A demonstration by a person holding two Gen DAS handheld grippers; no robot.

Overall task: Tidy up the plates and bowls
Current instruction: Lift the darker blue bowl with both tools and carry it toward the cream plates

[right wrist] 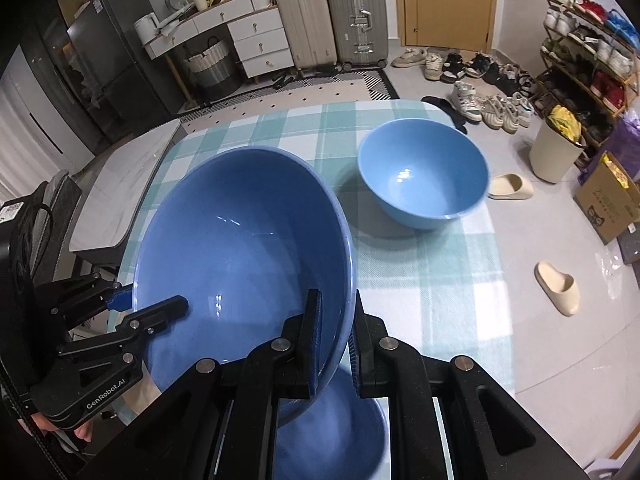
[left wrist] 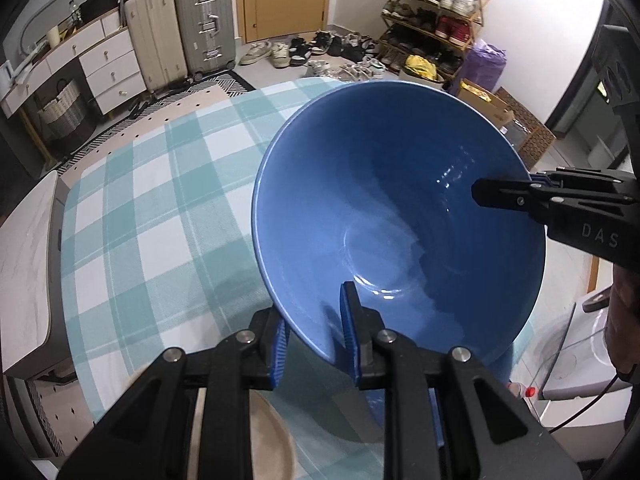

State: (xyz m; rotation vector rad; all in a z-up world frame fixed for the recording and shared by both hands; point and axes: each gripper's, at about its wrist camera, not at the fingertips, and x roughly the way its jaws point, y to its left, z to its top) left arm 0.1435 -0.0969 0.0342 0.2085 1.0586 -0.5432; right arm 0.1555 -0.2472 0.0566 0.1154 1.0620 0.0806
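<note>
A large dark blue bowl [left wrist: 400, 220] [right wrist: 240, 260] hangs tilted above the table with the teal checked cloth [left wrist: 160, 200] [right wrist: 432, 280]. My left gripper [left wrist: 316, 336] [right wrist: 152, 308] is shut on the bowl's rim, one finger inside and one outside. My right gripper [right wrist: 336, 344] [left wrist: 504, 190] is shut on the rim at the opposite side. A smaller light blue bowl [right wrist: 424, 176] stands upright on the cloth farther back. Under the held bowl lies another blue dish [right wrist: 332, 432], partly hidden. A beige plate [left wrist: 272, 440] shows below my left gripper.
A white-topped bench [left wrist: 28, 260] stands beside the table on the left. Beyond it are suitcases [right wrist: 328, 24], a drawer unit [right wrist: 256, 40], a shoe rack [right wrist: 588, 52], a bin [right wrist: 556, 152], a cardboard box [right wrist: 608, 204], and slippers [right wrist: 558, 288] on the floor.
</note>
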